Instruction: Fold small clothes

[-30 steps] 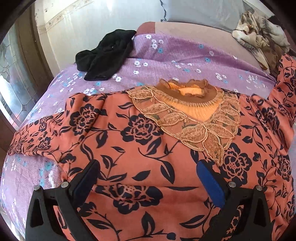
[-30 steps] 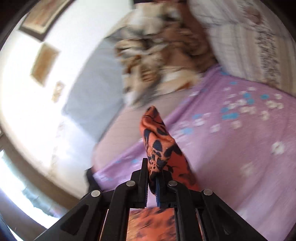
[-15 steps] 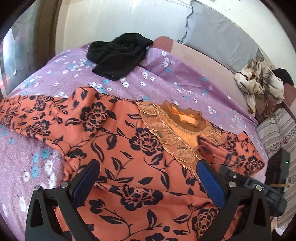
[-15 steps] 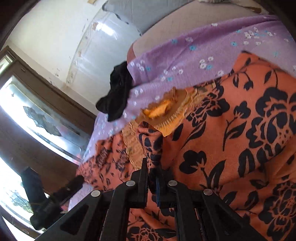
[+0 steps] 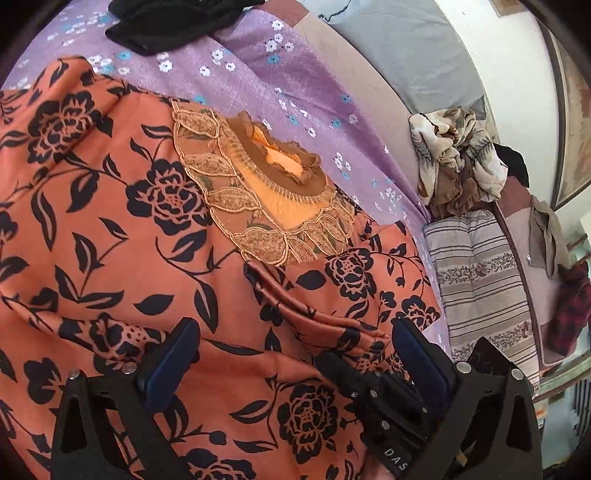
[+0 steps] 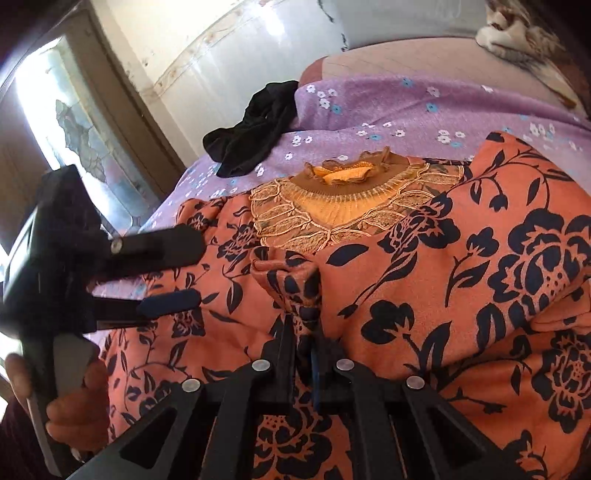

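An orange top with black flowers (image 5: pixel 122 236) and a gold lace collar (image 5: pixel 266 184) lies spread on the purple bedsheet (image 5: pixel 288 74); it also shows in the right wrist view (image 6: pixel 480 258). Its right sleeve (image 5: pixel 317 314) is folded across the chest. My right gripper (image 6: pixel 304 325) is shut on the sleeve cuff (image 6: pixel 288 280) and holds it over the body of the top; it also shows low in the left wrist view (image 5: pixel 354 365). My left gripper (image 5: pixel 295 354) is open and empty, just above the top's front; it shows at the left of the right wrist view (image 6: pixel 195 266).
A black garment (image 5: pixel 173 18) lies at the far side of the bed. A crumpled beige floral cloth (image 5: pixel 458 155) and a striped pillow (image 5: pixel 480 280) sit at the right. A window (image 6: pixel 74 122) is left of the bed.
My right gripper has carried the sleeve from the bed's right side inward over the top's chest. My left gripper has swung rightward above the top, staying open.
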Demonstrator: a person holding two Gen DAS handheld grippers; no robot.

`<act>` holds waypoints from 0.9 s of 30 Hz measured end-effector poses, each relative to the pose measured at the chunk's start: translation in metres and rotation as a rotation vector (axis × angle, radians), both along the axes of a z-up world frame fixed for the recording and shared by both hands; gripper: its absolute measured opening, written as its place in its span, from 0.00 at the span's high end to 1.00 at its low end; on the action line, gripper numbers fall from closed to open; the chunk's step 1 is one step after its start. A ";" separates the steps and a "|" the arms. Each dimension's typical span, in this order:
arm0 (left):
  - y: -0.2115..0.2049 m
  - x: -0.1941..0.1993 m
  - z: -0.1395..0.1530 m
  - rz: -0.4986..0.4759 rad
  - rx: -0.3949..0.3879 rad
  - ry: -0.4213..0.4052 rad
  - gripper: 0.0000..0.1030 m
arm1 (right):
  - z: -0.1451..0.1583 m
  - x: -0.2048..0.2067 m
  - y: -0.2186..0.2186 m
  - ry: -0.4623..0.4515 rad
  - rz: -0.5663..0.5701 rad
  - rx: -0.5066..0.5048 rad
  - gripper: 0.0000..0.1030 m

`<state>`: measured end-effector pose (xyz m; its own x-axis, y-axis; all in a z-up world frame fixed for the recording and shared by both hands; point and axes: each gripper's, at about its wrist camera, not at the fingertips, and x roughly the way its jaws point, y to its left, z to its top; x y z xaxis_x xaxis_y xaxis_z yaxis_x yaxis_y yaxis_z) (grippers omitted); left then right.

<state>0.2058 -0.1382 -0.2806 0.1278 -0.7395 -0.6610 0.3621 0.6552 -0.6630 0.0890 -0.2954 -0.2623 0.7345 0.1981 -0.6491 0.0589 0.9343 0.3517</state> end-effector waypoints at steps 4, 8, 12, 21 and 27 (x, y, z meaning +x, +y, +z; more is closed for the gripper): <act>-0.003 0.002 -0.009 0.005 -0.002 0.037 0.01 | 0.006 -0.008 0.019 -0.039 0.052 -0.072 0.94; 0.001 0.002 -0.005 0.017 -0.037 0.005 0.34 | 0.009 -0.014 0.037 -0.043 0.105 -0.137 0.92; 0.000 0.002 -0.002 -0.011 0.021 -0.042 0.94 | 0.013 -0.015 0.039 0.014 0.129 -0.164 0.90; 0.003 0.004 0.040 -0.059 0.145 -0.279 0.94 | 0.062 -0.043 -0.023 -0.062 0.092 -0.044 0.90; 0.010 0.047 0.075 -0.087 0.440 -0.404 0.94 | 0.066 -0.049 -0.102 -0.080 -0.168 0.133 0.82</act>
<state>0.2527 -0.1278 -0.2052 0.3838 -0.4267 -0.8189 0.5932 0.7936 -0.1355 0.0399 -0.3969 -0.1966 0.8127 0.1486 -0.5635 0.1768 0.8585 0.4814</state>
